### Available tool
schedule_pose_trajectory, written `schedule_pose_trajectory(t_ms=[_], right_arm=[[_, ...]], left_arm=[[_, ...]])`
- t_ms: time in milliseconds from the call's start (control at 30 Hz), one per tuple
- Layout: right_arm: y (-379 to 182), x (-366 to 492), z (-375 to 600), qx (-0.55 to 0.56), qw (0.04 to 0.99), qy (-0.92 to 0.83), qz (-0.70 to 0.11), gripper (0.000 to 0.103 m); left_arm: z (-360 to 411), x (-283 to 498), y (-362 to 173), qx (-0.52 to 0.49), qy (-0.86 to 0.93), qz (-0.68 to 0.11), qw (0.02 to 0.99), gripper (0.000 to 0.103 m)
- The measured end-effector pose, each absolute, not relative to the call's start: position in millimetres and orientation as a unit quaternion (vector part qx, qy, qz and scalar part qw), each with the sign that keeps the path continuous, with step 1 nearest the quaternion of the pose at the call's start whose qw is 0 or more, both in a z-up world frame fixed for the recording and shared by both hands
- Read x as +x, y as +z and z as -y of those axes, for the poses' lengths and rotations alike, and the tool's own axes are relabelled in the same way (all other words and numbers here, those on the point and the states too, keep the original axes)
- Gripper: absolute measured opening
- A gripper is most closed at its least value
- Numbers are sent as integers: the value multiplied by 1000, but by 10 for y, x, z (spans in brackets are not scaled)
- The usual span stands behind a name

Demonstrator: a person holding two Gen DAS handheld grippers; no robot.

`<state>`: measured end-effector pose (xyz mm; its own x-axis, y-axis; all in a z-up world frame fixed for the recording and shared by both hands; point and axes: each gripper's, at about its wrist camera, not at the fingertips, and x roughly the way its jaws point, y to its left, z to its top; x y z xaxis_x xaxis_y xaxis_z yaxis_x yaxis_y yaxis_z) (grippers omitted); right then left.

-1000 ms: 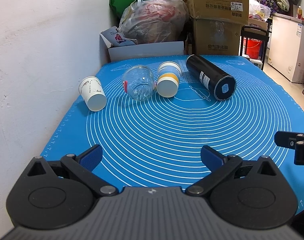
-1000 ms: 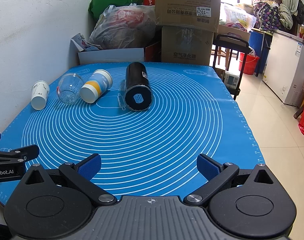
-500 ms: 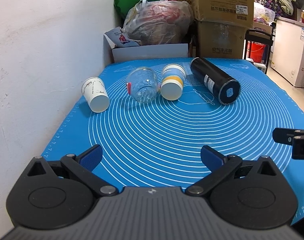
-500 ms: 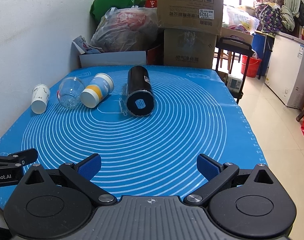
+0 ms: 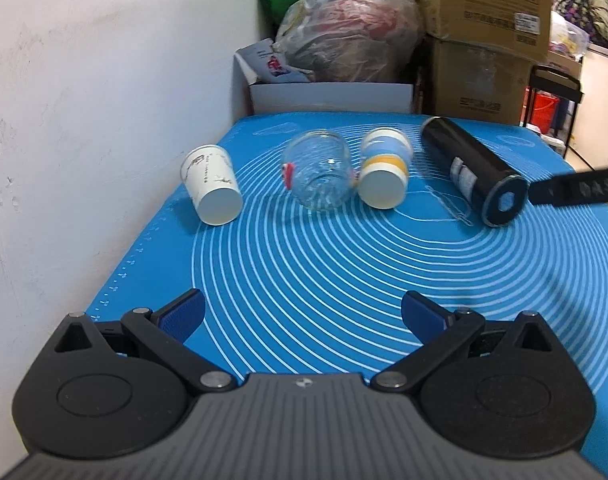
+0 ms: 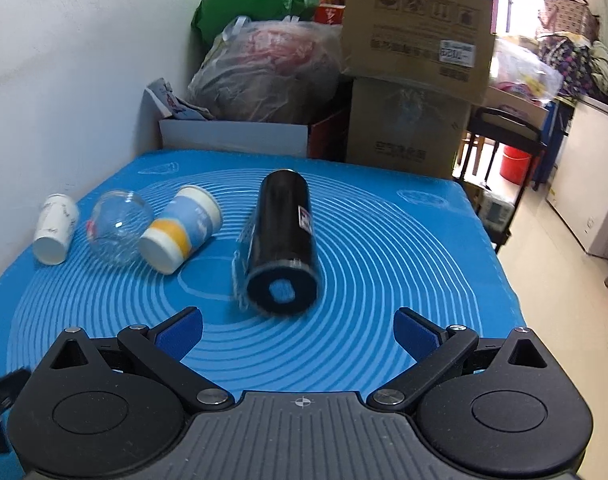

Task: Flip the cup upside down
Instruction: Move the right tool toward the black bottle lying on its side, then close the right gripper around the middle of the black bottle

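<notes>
The blue surface (image 5: 343, 272) holds four things lying down near its far edge. Both grippers have moved closer; the right gripper (image 6: 298, 330), jaws wide apart, now faces the black cup (image 6: 284, 240). The left gripper (image 5: 302, 314) is wide apart too, and nothing is flipped yet.

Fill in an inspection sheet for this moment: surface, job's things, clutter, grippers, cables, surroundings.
Surface: blue mat with white rings covers the table.
Job's things: white paper cup, clear glass cup, blue-and-yellow paper cup and black flask all lie on their sides in a row; none is upside down yet.
Clutter: a thin looped cord lies beside the flask.
Grippers: left hand-held gripper open, holding nothing; right hand-held gripper open, empty, facing the flask's base.
Cables: nothing seen.
Surroundings: white wall on the left; cardboard boxes, a filled plastic bag and a green bag behind the table.
</notes>
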<state>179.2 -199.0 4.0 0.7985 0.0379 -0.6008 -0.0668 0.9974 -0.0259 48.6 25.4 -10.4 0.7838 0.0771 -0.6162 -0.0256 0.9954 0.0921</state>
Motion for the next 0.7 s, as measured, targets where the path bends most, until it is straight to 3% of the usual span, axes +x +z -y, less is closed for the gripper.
schedule_pose_trajectory(t_ms=[500,567,667,700], right_arm=[[-358,3120,1655,-53,930,21,-363,100],[-400,3249,1657,-48,924,29,-378,94],[-462,3403,1668,-42,910,50,-410,64],[-476,3419,1681,-38,908,54,-414,65]], left_arm=[[-409,784,-216,20,50,-349,936,103],[-418,796,-223,19,51,-351,935,103],[-431,807,-228,18,52,-352,934,103],[-435,806,-228,18,52,-352,934,103]])
